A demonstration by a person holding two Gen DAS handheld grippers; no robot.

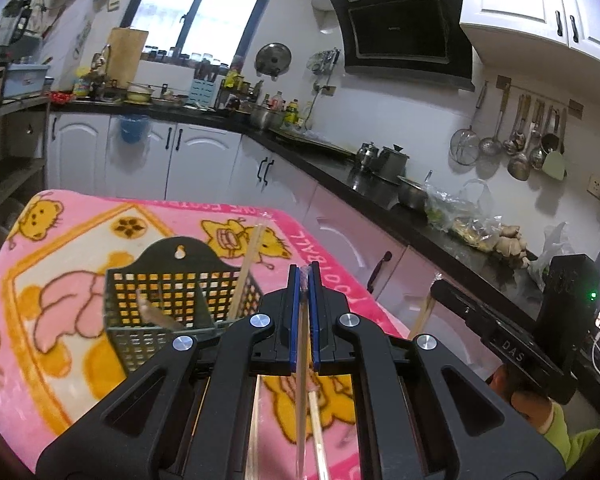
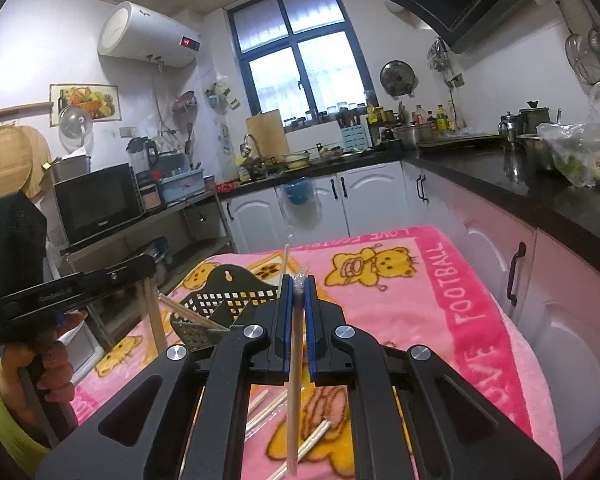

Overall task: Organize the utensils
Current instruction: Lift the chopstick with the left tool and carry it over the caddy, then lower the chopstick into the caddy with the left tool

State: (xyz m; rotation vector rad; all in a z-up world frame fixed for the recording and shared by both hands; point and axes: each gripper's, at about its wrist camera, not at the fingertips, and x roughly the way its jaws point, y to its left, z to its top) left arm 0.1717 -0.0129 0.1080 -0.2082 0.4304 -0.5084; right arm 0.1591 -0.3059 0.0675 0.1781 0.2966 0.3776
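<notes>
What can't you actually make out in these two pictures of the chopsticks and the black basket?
- Left wrist view: the near wall of the black basket is hidden behind the left gripper.
- Right wrist view: most of the basket is hidden behind the right gripper.
- Both views: the lower ends of the held chopsticks run off the bottom edge.
- Loose chopsticks on the pink blanket: the gripper's frame prevents counting them.

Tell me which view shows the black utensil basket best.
The left wrist view: the basket shows its mesh walls, hanging hole and inside. In the right wrist view the basket is lower, partly behind the gripper.
</notes>
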